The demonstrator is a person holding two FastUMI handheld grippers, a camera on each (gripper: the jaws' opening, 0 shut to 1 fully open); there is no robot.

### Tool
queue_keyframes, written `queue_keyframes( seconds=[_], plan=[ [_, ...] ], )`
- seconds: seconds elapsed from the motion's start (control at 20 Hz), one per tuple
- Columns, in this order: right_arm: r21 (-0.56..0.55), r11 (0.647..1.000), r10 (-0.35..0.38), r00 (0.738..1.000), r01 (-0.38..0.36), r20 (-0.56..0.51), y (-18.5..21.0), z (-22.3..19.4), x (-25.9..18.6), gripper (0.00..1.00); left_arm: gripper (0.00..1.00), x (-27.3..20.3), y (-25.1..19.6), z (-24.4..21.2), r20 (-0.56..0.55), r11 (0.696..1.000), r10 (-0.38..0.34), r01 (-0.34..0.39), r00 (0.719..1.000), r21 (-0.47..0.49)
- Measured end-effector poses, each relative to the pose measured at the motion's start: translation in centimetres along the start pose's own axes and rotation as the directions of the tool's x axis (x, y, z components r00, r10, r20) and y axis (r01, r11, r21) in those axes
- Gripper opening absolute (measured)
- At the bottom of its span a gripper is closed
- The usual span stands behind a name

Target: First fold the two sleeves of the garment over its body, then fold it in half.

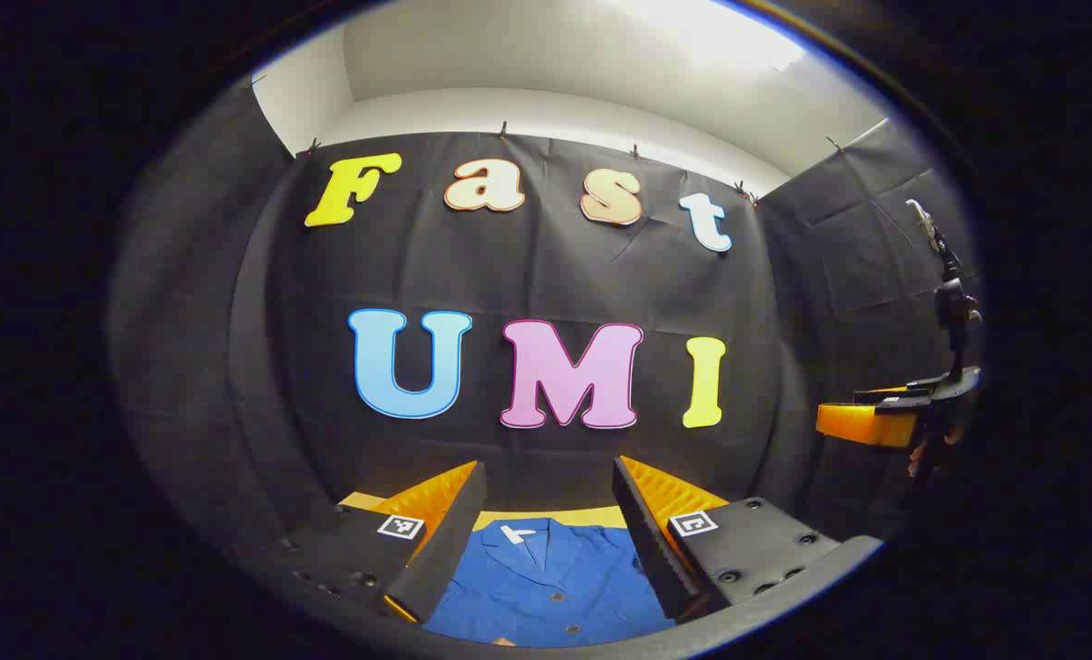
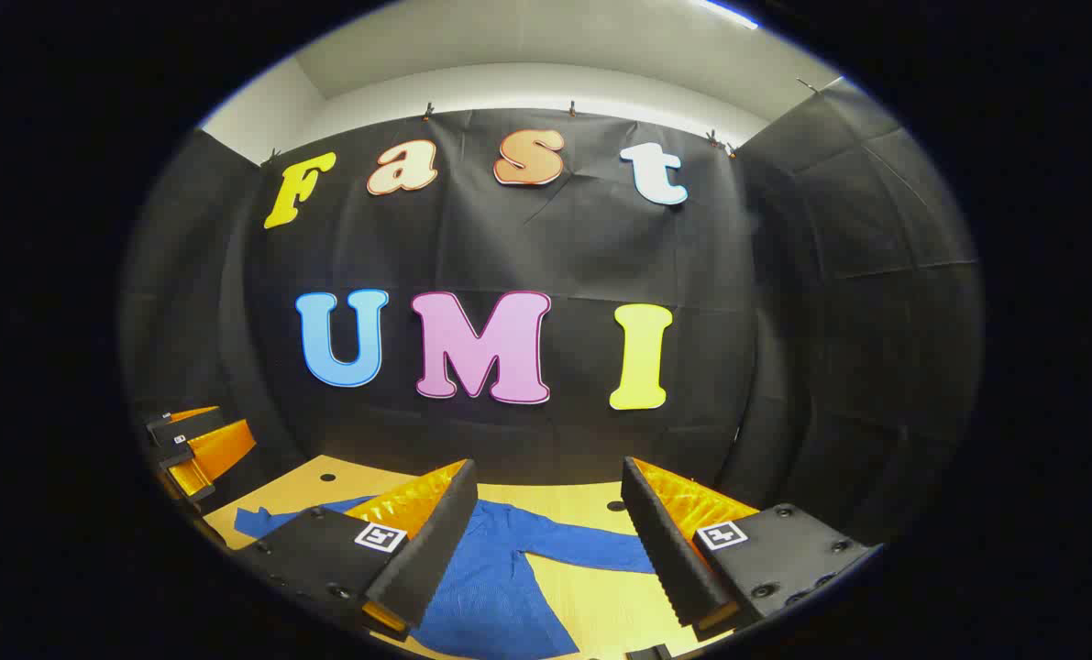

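The blue garment [image 1: 546, 577] lies flat on the yellow table [image 1: 555, 518], and in the left gripper view we're looking straight down its front: collar at the far end with a small white tag, a row of dark buttons running toward the camera. Over in the right gripper view the same garment [image 2: 490, 587] spreads across the table [image 2: 591, 596] with both sleeves out, one sleeve reaching off to the left, the other stretching right between the fingers, neither folded over the body yet. The left gripper [image 1: 546, 541] hangs above the shirt's chest with its jaws wide apart, nothing between them, nothing touched. The right gripper [image 2: 546, 541] is the same story: jaws spread wide, hovering over the garment's side and the bare tabletop, empty. Each gripper also catches the other out at the edge of its picture — the right gripper at the far right of the left gripper view with a hand just visible beneath it, the left gripper at the far left of the right gripper view. Behind it all stands the black cloth wall [image 2: 546, 238] under a pale ceiling.
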State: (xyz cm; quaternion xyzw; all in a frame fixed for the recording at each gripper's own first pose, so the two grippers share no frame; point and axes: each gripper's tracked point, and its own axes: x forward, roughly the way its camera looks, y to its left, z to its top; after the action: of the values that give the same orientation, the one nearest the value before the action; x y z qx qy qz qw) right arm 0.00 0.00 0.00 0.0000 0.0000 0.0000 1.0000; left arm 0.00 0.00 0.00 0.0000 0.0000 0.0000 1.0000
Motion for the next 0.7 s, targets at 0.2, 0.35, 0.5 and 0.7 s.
queue_keyframes(
  seconds=[0.2,0.35,0.5,0.7],
  plan=[
    [-0.019,1.000,0.002,1.000,-0.002,0.001,-0.2,0.1,0.0,0.95,0.80,-0.1,0.2,0.6,0.009,1.000,0.006,-0.006,1.000,0.009],
    [-0.020,1.000,-0.007,1.000,0.007,-0.013,-0.6,-0.5,-0.1,0.95,0.80,-0.1,-0.3,1.0,0.021,1.000,-0.003,0.003,1.000,0.015],
    [-0.026,1.000,-0.014,1.000,0.014,-0.023,-0.9,-0.9,-0.3,0.95,0.80,0.1,-0.7,0.6,0.011,1.000,-0.018,0.018,1.000,0.020],
    [-0.041,0.999,-0.016,0.999,0.015,-0.034,-1.2,-1.3,-0.6,0.95,0.79,0.0,-0.6,0.7,0.012,1.000,-0.021,0.021,1.000,-0.008]
  ],
)
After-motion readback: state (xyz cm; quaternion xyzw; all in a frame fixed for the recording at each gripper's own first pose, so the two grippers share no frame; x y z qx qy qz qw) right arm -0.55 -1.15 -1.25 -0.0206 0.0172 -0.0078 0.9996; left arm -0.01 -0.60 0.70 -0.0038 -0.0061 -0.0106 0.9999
